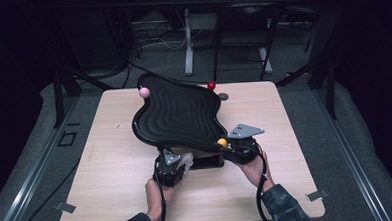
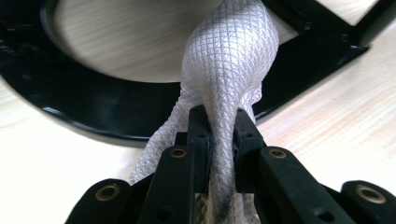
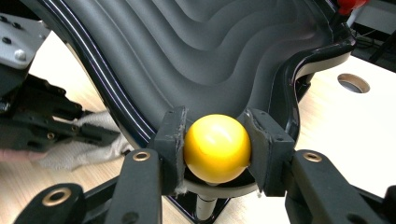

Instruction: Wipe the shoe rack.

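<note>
— Gripping a yellow ball (image 3: 217, 148), is that what the right gripper (image 3: 217, 154) is doing?

— Yes. Its two jaws are pressing on either side of the ball, which is sitting on a short post at the near corner of the black wavy tray (image 3: 196, 60). From above, the ball (image 1: 222, 142) is showing right at the tip of that gripper (image 1: 229, 148).

— And the left gripper (image 2: 219, 149)?

— It is clamping a white cloth (image 2: 229, 70). The jaws are pinching the fabric tight between them, and the cloth is bunching up ahead of the tips and trailing back beneath them. Just beyond the cloth, a black base frame (image 2: 84, 107) is lying on the table (image 2: 341, 126).

— Where is the cloth in relation to the tray?

— In the high view the left gripper (image 1: 169, 167) is holding the cloth (image 1: 185, 161) under the tray's (image 1: 176, 114) near edge, which is tilting up above it. The right gripper's camera is also catching the cloth (image 3: 79, 149) off to its left, below the tray's rim.

— Anything farther out?

— A pink ball (image 1: 144, 92) is standing at the tray's far left corner and a red ball (image 1: 211, 86) at its far right corner, both well away from the grippers. A round hole (image 3: 353, 82) is showing in the table (image 1: 111, 159) beyond the tray, to the right of the right gripper.
</note>
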`<control>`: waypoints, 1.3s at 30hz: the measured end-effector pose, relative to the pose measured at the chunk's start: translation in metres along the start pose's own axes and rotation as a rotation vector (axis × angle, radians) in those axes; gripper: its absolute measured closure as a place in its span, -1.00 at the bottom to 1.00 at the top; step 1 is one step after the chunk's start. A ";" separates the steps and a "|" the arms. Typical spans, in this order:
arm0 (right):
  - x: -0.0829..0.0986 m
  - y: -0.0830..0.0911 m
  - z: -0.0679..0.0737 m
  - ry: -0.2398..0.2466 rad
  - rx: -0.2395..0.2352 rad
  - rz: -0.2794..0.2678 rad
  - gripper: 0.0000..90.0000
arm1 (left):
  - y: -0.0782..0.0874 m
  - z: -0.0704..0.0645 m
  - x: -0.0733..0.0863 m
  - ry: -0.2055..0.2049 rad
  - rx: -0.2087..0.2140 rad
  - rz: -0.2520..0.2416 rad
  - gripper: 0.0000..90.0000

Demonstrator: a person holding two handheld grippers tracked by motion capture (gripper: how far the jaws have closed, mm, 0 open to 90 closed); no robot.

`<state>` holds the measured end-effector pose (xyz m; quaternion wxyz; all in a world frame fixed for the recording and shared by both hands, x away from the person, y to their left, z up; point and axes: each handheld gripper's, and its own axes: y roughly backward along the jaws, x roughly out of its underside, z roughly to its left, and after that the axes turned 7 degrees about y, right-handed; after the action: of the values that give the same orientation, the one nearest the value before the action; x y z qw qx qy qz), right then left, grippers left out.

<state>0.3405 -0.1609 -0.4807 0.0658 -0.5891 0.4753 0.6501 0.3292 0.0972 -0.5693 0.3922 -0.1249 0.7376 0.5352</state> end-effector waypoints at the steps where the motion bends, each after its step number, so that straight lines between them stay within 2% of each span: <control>1: 0.000 0.000 0.000 0.000 0.000 0.000 0.33 | 0.000 0.002 0.000 0.005 -0.005 0.000 0.80; 3: 0.000 0.000 0.000 -0.001 -0.001 -0.001 0.33 | 0.003 0.012 -0.002 0.015 -0.028 -0.002 0.80; 5: 0.000 0.000 0.000 0.001 0.000 0.001 0.33 | 0.002 0.014 -0.003 0.025 -0.037 -0.009 0.80; 7: 0.000 0.000 0.000 0.000 -0.001 -0.001 0.33 | 0.003 0.025 -0.004 0.037 -0.061 -0.015 0.80; 10: 0.000 0.000 0.000 0.000 -0.001 -0.001 0.33 | 0.003 0.030 -0.005 0.047 -0.074 -0.017 0.79; 11: 0.000 0.000 0.000 -0.001 -0.001 -0.001 0.33 | 0.003 0.037 -0.006 0.053 -0.089 -0.015 0.80; 14: 0.000 0.000 0.000 0.000 0.000 -0.001 0.33 | 0.003 0.042 -0.007 0.057 -0.101 -0.017 0.80; 15: 0.000 0.000 0.000 -0.001 0.000 -0.001 0.33 | 0.002 0.048 -0.008 0.070 -0.111 -0.024 0.79; 22: 0.000 -0.001 0.002 -0.001 0.006 -0.008 0.33 | 0.000 0.060 -0.015 0.085 -0.142 -0.048 0.80; 26: 0.000 -0.001 0.002 0.001 0.008 -0.008 0.33 | -0.002 0.076 -0.021 0.091 -0.168 -0.031 0.80; 27: 0.000 -0.001 0.002 0.004 0.009 -0.008 0.33 | -0.007 0.085 -0.022 0.101 -0.182 -0.023 0.80; 29: 0.000 -0.001 0.002 0.001 0.009 -0.009 0.33 | -0.009 0.088 -0.022 0.110 -0.177 -0.018 0.80; 30: 0.000 -0.001 0.002 0.004 0.010 -0.009 0.33 | -0.011 0.090 -0.022 0.135 -0.174 -0.034 0.80; 32: 0.000 -0.001 0.002 0.002 0.010 -0.010 0.33 | -0.011 0.095 -0.024 0.145 -0.160 -0.025 0.79; 33: 0.000 -0.001 0.002 0.002 0.002 -0.015 0.33 | -0.010 0.099 -0.026 0.166 -0.149 -0.038 0.79; 35: 0.000 -0.001 0.002 0.001 0.002 -0.015 0.33 | -0.008 0.102 -0.026 0.160 -0.142 -0.034 0.80; 39: 0.000 -0.001 0.002 0.004 0.006 -0.014 0.33 | 0.002 0.110 -0.025 0.160 -0.116 -0.068 0.81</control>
<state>0.3398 -0.1591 -0.4818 0.0713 -0.5937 0.4733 0.6469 0.3934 0.1894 -0.5637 0.3420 -0.2148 0.7298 0.5517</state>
